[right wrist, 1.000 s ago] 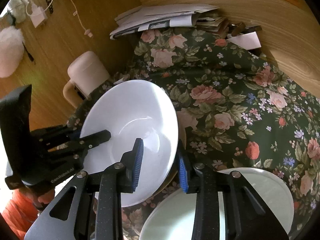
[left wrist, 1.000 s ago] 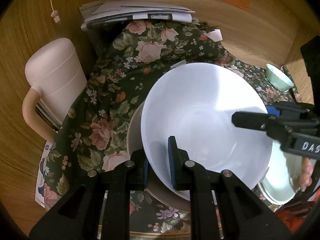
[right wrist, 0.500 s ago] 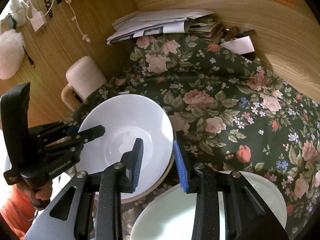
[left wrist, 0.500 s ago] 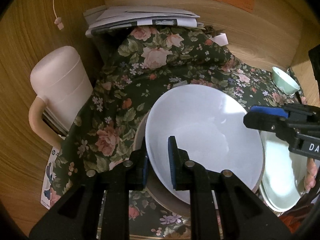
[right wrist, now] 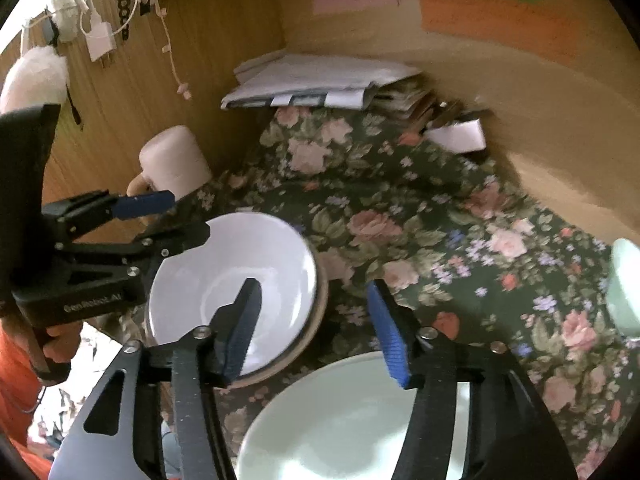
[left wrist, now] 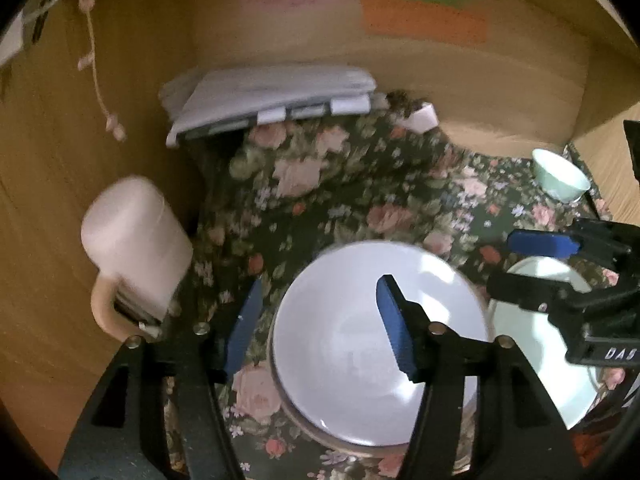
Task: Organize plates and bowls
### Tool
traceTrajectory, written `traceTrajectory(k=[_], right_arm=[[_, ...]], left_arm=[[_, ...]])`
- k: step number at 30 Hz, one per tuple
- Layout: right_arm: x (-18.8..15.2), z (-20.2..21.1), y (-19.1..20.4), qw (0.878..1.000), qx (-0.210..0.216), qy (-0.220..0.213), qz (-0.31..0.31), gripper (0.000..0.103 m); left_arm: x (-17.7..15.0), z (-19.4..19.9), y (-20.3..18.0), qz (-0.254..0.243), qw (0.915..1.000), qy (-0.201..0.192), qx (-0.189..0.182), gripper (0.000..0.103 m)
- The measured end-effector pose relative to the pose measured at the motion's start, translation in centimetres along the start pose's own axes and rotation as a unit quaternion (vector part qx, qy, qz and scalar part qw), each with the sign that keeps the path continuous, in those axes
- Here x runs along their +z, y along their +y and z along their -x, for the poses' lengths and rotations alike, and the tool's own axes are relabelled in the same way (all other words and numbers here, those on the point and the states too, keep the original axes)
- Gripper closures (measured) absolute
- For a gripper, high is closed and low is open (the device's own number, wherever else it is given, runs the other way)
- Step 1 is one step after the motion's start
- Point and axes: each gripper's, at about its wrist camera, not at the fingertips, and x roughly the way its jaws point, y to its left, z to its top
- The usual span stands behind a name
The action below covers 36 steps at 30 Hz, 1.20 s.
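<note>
Now both grippers gaping wide: left gripper (left wrist: 320, 320) straddling white bowl (left wrist: 360, 360) rim, right gripper (right wrist: 316, 328) hovering between bowl and pale plate (right wrist: 340, 420).

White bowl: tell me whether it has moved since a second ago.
Yes. The white bowl went down: it was tilted up, now it sits flat in the tan dish, both grippers open.

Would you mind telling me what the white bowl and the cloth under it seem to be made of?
White bowl: probably glazed ceramic, possibly melamine; smooth and glossy, with soft reflections inside. Cloth: woven fabric, matte, printed with roses on dark green; it rumples into folds near the back.
</note>
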Motion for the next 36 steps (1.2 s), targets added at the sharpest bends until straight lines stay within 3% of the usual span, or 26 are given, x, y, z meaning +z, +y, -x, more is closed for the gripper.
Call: traceTrajectory(k=[2,8,23,36], right_arm=[[0.1,0.7,-0.6,1.000,-0.008,-0.009,-0.003,0.043],[0.6,3.3,-3.4,0.998,-0.038,-0.038,-0.021,0.041],[-0.3,7.9,-12.0,0.985,-0.133,-0.075,-0.083,0.038],[-3.8,8.3,-23.5,0.955,-0.220,-0.053,-0.191,0.038]], left_arm=[[0.8,0.3,-0.6,-0.003,1.0000,-0.008,-0.004,0.036],[2.6,0.7,-3.2,-0.015,0.9992,-0.031,-0.021,0.027],[6.6,-2.0,-10.3,-0.046,0.9945,-0.039,-0.085,0.021],[9.2,-9.2,-17.2,-0.081,0.9874,0.029,-0.133,0.021]])
